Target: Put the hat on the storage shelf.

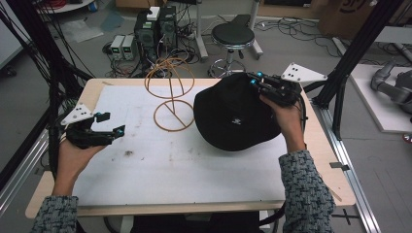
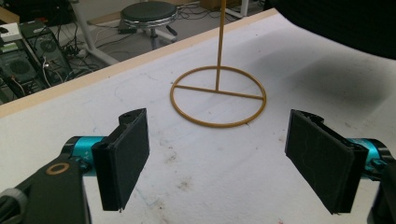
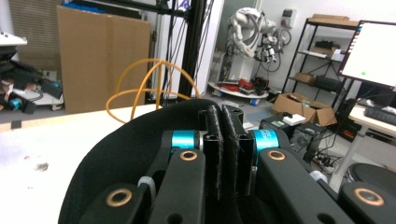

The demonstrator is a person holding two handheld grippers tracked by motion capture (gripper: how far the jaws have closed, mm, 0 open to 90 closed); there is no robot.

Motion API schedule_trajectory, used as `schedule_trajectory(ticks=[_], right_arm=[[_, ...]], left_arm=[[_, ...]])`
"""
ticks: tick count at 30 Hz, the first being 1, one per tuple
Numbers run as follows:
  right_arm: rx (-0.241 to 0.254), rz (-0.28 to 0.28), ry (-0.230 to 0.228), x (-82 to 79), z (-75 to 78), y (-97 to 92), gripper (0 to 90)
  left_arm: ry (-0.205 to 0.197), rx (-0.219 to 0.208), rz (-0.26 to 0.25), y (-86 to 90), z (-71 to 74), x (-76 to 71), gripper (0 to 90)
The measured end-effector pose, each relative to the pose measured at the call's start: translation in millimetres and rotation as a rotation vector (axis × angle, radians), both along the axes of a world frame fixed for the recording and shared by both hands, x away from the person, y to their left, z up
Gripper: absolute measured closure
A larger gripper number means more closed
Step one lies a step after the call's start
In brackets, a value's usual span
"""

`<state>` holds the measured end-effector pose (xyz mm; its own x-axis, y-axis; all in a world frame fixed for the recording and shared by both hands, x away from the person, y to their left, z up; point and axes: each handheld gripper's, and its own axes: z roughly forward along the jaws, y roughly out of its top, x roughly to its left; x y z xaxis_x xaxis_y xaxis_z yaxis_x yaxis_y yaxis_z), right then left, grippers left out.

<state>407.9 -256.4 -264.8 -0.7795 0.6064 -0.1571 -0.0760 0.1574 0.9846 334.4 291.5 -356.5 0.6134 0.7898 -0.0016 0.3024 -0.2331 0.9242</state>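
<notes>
High view: the black hat sits over the right half of the table, just beside the wire hat stand, whose round base lies on the white table cover. Whether the hat's near edge rests on the cover or hangs just above it cannot be settled from this angle. The right hand-held gripper is at the hat's far right edge, jaws drawn together on the brim; the contact itself is small and dark against the black cloth. The right hand hides part of the hat's right side. The left hand-held gripper is over the left edge of the table, jaws apart, nothing between them, well apart from the hat. Both forearms are cut off by the bottom of the frame.

Left gripper view: the left hand-held gripper shows both pads wide apart with bare table cover between them. The stand's ring base lies ahead; its upright is cut off at the top edge. A dark mass at the upper right corner is the hat, largely out of frame.

Right gripper view: the right hand-held gripper has its jaws clamped on the hat, with a fold of black cloth pinched between the pads. The hat blocks the table directly ahead. The stand's wire loops rise behind the hat, their lower part hidden.
</notes>
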Motion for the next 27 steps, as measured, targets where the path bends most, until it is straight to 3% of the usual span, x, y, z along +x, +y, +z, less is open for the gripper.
schedule_trajectory(ticks=[7, 8, 14, 27], right_arm=[[0.011, -0.027, -0.017, -1.1, 21.4, -7.6, 87.4], [0.009, -0.030, -0.041, 0.4, 24.3, -8.8, 87.5], [0.029, -0.041, -0.036, 0.2, 34.1, -12.0, 87.4], [0.079, -0.053, -0.078, 0.8, 61.6, -16.2, 87.5]], left_arm=[[0.000, -0.002, 0.003, 1.7, 0.2, 0.0, 22.1], [-0.001, -0.002, 0.003, 1.9, 0.1, 0.1, 22.1], [0.000, -0.005, 0.004, 2.9, -0.2, 0.1, 22.1], [0.006, -0.002, 0.007, 4.5, -0.7, 0.2, 22.2]])
